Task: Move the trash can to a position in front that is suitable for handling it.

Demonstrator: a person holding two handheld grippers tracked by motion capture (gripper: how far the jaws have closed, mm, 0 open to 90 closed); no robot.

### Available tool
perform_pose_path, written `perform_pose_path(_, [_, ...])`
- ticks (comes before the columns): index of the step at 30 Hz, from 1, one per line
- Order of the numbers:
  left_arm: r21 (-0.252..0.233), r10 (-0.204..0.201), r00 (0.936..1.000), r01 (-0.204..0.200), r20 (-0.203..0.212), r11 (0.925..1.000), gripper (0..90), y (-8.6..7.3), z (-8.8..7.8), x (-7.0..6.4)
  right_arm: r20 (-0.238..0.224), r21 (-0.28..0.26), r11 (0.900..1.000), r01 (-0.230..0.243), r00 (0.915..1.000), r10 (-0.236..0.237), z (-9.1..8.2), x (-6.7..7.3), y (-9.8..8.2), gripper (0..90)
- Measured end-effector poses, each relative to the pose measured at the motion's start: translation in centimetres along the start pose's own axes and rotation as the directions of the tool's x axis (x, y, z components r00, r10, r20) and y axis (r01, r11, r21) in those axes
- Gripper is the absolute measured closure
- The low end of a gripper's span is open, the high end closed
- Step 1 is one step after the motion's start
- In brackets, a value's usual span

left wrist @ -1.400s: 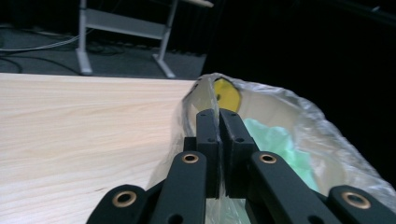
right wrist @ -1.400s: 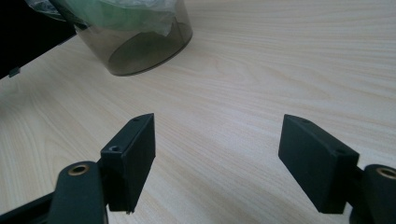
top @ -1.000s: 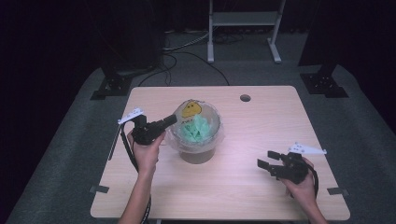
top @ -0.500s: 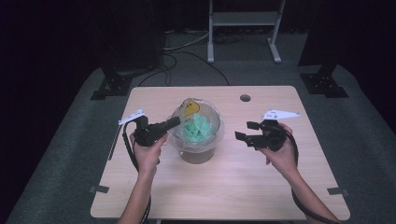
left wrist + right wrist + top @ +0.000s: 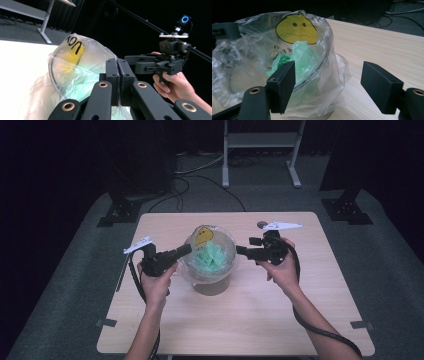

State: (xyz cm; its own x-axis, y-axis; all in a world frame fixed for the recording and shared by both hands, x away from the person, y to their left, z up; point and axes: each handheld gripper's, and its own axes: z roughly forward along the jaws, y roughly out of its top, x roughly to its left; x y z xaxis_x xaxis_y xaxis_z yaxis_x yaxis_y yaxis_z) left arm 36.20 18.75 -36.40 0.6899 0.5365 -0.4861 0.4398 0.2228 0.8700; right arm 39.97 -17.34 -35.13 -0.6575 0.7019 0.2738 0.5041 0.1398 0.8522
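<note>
Pinching the clear bag point(image 5: 210, 257) rim w/ our left gripper point(image 5: 186, 250); right gripper point(image 5: 241, 251) jaws apart beside it. Bin mostly hidden under plastic, green contents point(image 5: 297, 56) blurry.

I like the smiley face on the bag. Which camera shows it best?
The right gripper view: the yellow face sits front-on there, with both eyes and a wobbly mouth clear through the plastic bag. In the high view it is a small yellow patch. The left gripper view catches it from behind, with reversed black letters.
</note>
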Motion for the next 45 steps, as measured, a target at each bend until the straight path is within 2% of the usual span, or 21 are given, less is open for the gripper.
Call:
perform_pose_path(6, [-0.006, 0.002, 1.0, -0.002, 0.008, 1.0, 88.7, 0.1, -0.1, -0.2, 0.002, -0.006, 1.0, -0.023, 0.9997, 0.023, 1.2, 0.0, 0.0, 27.1])
perform_pose_path(10, [-0.012, 0.003, 1.0, -0.003, 0.009, 0.9999, 88.7, 0.2, -0.2, -0.3, 0.015, -0.004, 1.0, -0.015, 0.9998, 0.015, 1.8, 0.2, 0.2, 27.2])
perform_pose_path(17, [-0.022, 0.009, 0.9998, -0.009, 0.016, 0.9997, 88.7, 0.5, -0.6, -0.5, 0.035, -0.009, 1.0, -0.028, 0.999, 0.029, 2.6, 0.5, 0.1, 28.5])
perform_pose_path(24, [-0.034, 0.004, 0.9998, -0.003, 0.021, 0.9994, 88.7, 0.6, -0.7, -0.6, 0.075, -0.001, 0.999, -0.044, 0.9962, 0.044, 3.1, 0.8, 0.2, 44.5])
perform_pose_path(28, [-0.041, 0.003, 0.9997, -0.002, 0.024, 0.9991, 88.6, 0.6, -0.8, -0.7, 0.09, 0.003, 0.999, -0.039, 0.9952, 0.038, 3.2, 1.1, 0.3, 52.8])
perform_pose_path(30, [-0.044, 0.001, 0.9996, 0.0, 0.027, 0.9991, 88.6, 0.7, -0.9, -0.7, 0.105, -0.004, 1.0, -0.03, 0.994, 0.03, 3.1, 1.3, 0.4, 60.6])
perform_pose_path(31, [-0.046, 0.001, 0.9996, 0.0, 0.028, 0.999, 88.6, 0.7, -0.9, -0.8, 0.105, -0.004, 1.0, -0.03, 0.994, 0.03, 3.1, 1.3, 0.4, 60.6])
perform_pose_path(35, [-0.05, 0.007, 0.9992, -0.005, 0.04, 0.9988, 88.6, 0.8, -1.0, -0.9, 0.127, -0.018, 1.0, -0.009, 0.9919, 0.011, 2.8, 1.7, 0.8, 72.8])
perform_pose_path(36, [-0.05, 0.007, 0.9992, -0.005, 0.04, 0.9988, 88.5, 0.8, -1.0, -0.9, 0.127, -0.018, 1.0, -0.009, 0.9919, 0.011, 2.8, 1.7, 0.8, 72.8])
perform_pose_path(37, [-0.051, 0.007, 0.9991, -0.004, 0.041, 0.9987, 88.5, 0.8, -0.9, -1.0, 0.131, -0.023, 1.0, -0.003, 0.9914, 0.006, 2.6, 1.9, 1.0, 77.2])
perform_pose_path(40, [-0.052, 0.01, 0.9989, -0.007, 0.046, 0.9986, 88.5, 0.8, -0.9, -1.1, 0.134, -0.032, 0.999, 0.004, 0.9909, 0.001, 2.4, 2.0, 1.1, 80.7])
perform_pose_path(41, [-0.052, 0.01, 0.9989, -0.007, 0.047, 0.9986, 88.5, 0.8, -0.9, -1.1, 0.132, -0.027, 1.0, 0.009, 0.9912, -0.005, 2.3, 2.1, 1.3, 84.5])
perform_pose_path(45, [-0.054, 0.009, 0.9988, -0.006, 0.049, 0.9985, 88.4, 0.8, -0.8, -1.2, 0.118, -0.025, 1.0, 0.002, 0.993, 0.001, 2.1, 2.2, 1.5, 87.1])
